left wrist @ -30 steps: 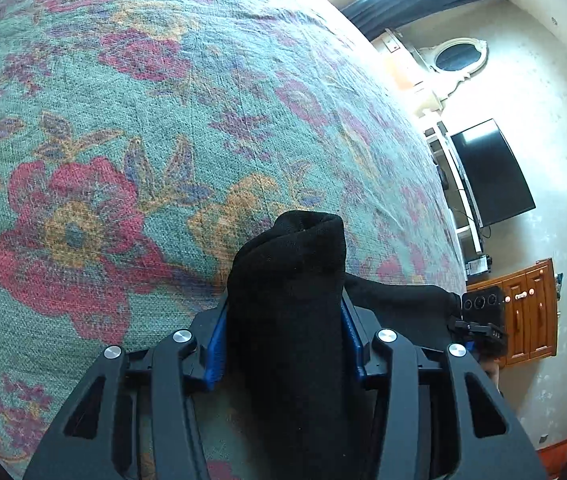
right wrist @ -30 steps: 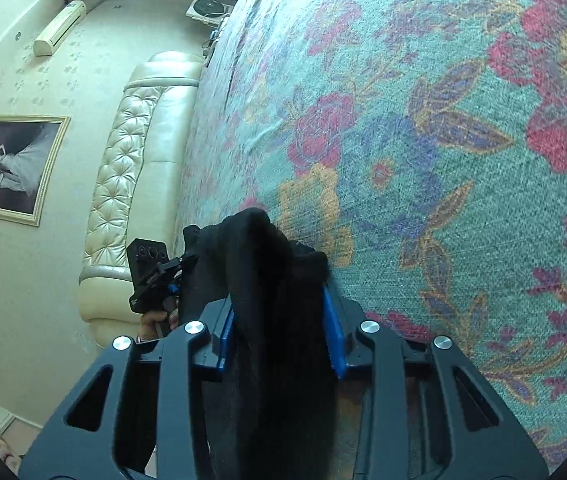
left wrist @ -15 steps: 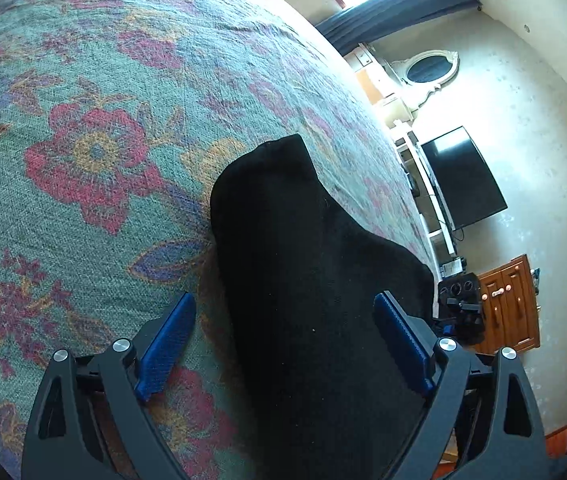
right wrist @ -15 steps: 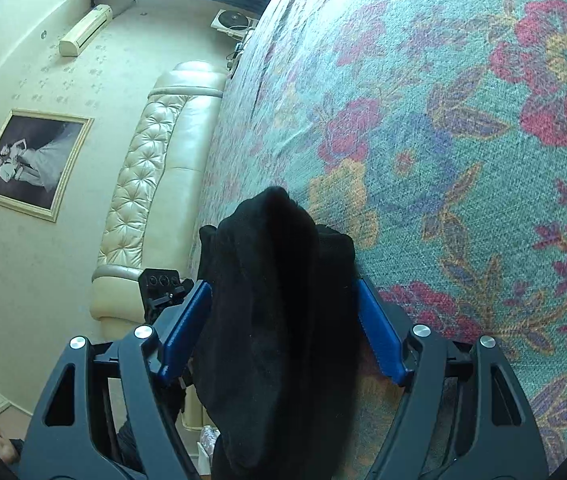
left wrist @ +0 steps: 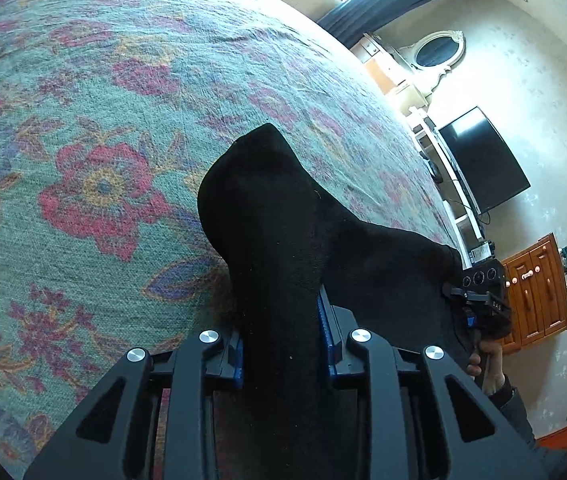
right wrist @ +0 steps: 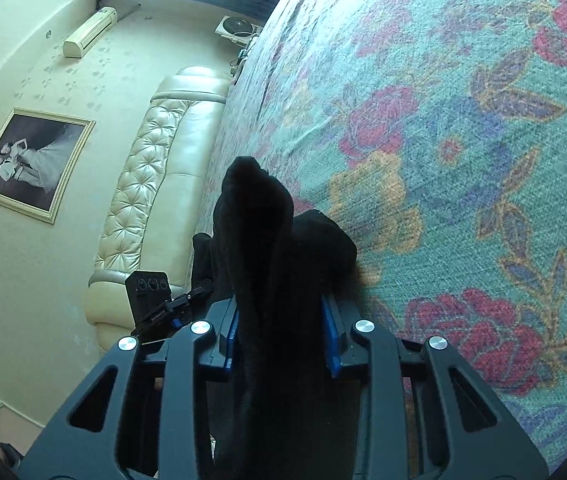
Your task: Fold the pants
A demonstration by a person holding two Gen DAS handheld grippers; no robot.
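The black pants (left wrist: 291,240) lie bunched on the floral bedspread (left wrist: 103,120). My left gripper (left wrist: 281,344) is shut on a fold of the pants, which sticks up between its blue pads and stretches right toward the other gripper. My right gripper (right wrist: 281,336) is shut on another bunched edge of the black pants (right wrist: 267,240), with cloth standing up above its blue pads. Each gripper's camera shows the other gripper at the far end of the cloth, the right one in the left wrist view (left wrist: 483,300) and the left one in the right wrist view (right wrist: 155,304).
The teal floral bedspread (right wrist: 463,140) fills most of both views. A cream tufted headboard (right wrist: 151,184) stands at one bed end. A black TV (left wrist: 483,160) and a wooden cabinet (left wrist: 535,288) stand against the wall beyond the bed's edge.
Half a second ago both grippers were open around the cloth; now both have closed on the pants again, with the cloth bunched between the pads.
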